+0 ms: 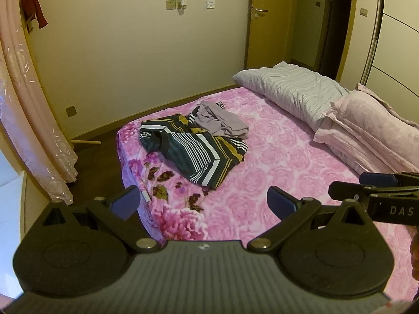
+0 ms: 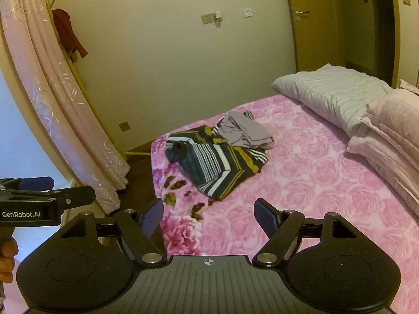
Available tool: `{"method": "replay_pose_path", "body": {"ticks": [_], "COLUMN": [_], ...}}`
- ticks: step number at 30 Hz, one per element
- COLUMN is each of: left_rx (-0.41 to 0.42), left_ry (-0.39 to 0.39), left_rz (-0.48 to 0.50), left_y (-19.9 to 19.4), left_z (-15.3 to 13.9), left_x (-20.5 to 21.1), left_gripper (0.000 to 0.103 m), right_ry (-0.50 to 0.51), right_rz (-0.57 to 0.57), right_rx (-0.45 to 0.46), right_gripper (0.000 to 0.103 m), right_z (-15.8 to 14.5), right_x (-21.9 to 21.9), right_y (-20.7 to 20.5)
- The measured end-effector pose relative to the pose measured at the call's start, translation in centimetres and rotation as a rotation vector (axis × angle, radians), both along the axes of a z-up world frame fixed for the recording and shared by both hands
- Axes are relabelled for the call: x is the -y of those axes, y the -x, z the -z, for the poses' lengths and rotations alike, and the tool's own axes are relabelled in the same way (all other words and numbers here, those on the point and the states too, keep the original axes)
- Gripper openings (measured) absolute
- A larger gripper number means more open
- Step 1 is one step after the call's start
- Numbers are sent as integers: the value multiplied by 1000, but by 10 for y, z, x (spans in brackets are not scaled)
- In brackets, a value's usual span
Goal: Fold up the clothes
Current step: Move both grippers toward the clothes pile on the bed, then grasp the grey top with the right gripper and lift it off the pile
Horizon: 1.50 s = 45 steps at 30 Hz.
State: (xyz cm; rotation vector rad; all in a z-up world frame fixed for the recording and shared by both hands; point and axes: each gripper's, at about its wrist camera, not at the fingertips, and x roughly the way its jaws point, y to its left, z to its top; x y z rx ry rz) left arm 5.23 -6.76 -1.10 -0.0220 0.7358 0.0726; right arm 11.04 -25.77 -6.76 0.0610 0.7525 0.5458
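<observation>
Clothes lie in a loose heap on the far left part of the bed (image 1: 275, 157), which is covered by a pink rose-patterned blanket. A dark striped garment (image 1: 193, 149) is spread crumpled, and a grey garment (image 1: 222, 120) sits bunched on its far edge, touching it. Both are well apart from the two tools. The left hand-held gripper (image 1: 203, 204) hovers over the near corner of the bed with its jaws spread wide and nothing between them. The right hand-held gripper (image 2: 208, 216) is just beside it, also wide open and empty. A grey pillow (image 1: 296, 91) and a pink pillow (image 1: 371, 128) rest at the right.
</observation>
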Motion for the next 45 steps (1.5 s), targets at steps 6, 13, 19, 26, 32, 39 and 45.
{"method": "replay_pose_path", "body": {"ticks": [6,13,19,26,32,39,45], "left_rx": [-8,-10,-20,-48,-83,-145,-196], "left_ry": [0,2,4,11,18,17,18], "left_rz": [0,5,20,51,79,108,137], "left_y": [-6,-13,-34,-72,-122,-201,-269], "left_z": [0,2,5,18,35,55,73], "left_x": [0,-4,-10,-23,-41,-72,-98], "left_gripper": [102,102,102,102,102,102,102], "right_ry": [1,5,14,25,42,60,65], "right_rz": [1,7,18,56,95,126,156], "right_rx": [-6,-13,-23,-48,-80,-127,-171], "right_gripper": [73,73,73,73,73,73,73], "right_z": [-1,0,4,17,33,54,76], "right_x": [-1,-4,-13,-24,-44,-81,-110], "right_y": [-4,-11,-28,-58,-100,-165,-226]}}
